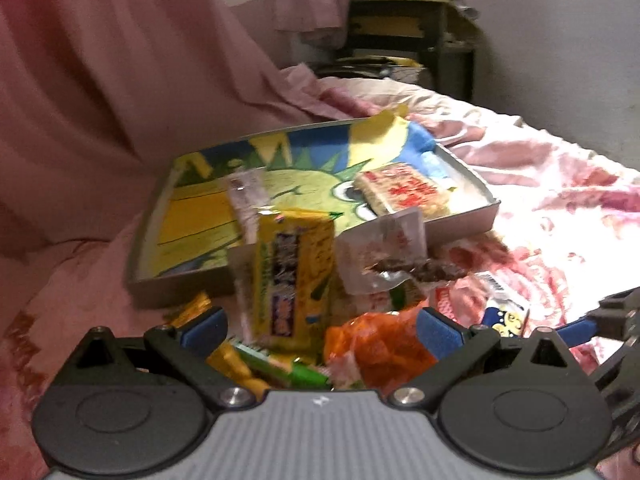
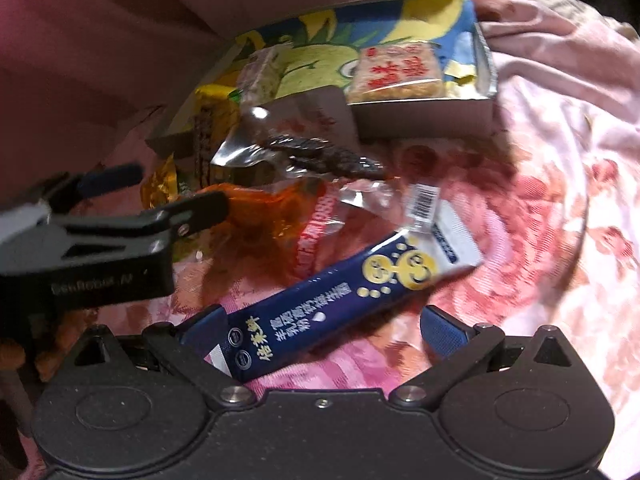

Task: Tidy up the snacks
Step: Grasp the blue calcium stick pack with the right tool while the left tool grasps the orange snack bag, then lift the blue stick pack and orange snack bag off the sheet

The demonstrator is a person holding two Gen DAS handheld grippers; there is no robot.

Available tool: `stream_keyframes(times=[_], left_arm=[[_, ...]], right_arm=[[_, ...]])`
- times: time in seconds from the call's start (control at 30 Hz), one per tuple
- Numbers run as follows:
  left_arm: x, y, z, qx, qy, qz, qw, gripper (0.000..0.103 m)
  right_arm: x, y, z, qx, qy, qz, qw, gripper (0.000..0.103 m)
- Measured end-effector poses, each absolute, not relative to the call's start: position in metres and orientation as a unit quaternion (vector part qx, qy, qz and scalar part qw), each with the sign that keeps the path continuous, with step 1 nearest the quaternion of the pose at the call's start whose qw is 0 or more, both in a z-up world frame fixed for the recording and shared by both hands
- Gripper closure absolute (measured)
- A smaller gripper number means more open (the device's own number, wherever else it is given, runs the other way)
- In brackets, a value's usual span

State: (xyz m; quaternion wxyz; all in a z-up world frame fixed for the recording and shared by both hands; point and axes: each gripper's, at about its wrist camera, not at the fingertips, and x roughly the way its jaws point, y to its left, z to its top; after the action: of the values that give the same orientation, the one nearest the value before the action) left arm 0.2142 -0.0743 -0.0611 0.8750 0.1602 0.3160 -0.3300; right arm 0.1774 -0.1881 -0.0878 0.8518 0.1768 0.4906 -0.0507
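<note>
A pile of snack packets lies on a pink floral bedcover in front of a shallow metal tray (image 1: 460, 220) with a cartoon print. In the tray are a rice cracker pack (image 1: 404, 194) and a slim clear packet (image 1: 246, 196). My left gripper (image 1: 320, 330) is open over the pile, with a yellow packet (image 1: 294, 276) and an orange packet (image 1: 376, 348) between its fingers. A clear packet with a dark snack (image 1: 400, 260) lies just beyond. My right gripper (image 2: 324, 330) is open around a dark blue stick packet (image 2: 340, 304), which lies by its left finger.
In the right wrist view the left gripper (image 2: 176, 190) hovers over the orange packet (image 2: 256, 208), close on the left. The tray (image 2: 424, 116) lies behind the pile. A pink curtain hangs on the left, and a dark wooden desk (image 1: 404, 24) stands beyond the bed.
</note>
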Motion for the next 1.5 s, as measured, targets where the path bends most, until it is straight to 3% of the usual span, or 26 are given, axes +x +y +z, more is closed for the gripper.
stream_keyframes(times=[0.33,0.6,1.03,1.2,1.5], left_arm=[[0.233,-0.070,-0.071,0.135,0.351,-0.394,0.838,0.019],[0.226,-0.077,-0.073,0.147,0.366,-0.422,0.816,0.045],[0.207,-0.079,-0.067,0.171,0.397,-0.403,0.807,0.049],[0.197,-0.078,-0.062,0.172,0.423,-0.388,0.801,0.049],[0.183,-0.087,-0.069,0.219,0.395,-0.385,0.805,0.049]], right_arm=[[0.196,-0.158,-0.111,0.121,0.477,-0.094,0.865,0.001],[0.189,-0.156,-0.112,0.100,0.482,-0.109,0.863,0.005],[0.166,-0.171,-0.098,0.116,0.499,-0.113,0.851,0.042],[0.147,-0.176,-0.091,0.110,0.510,-0.105,0.847,0.048],[0.120,-0.170,-0.090,0.108,0.511,-0.108,0.846,0.049]])
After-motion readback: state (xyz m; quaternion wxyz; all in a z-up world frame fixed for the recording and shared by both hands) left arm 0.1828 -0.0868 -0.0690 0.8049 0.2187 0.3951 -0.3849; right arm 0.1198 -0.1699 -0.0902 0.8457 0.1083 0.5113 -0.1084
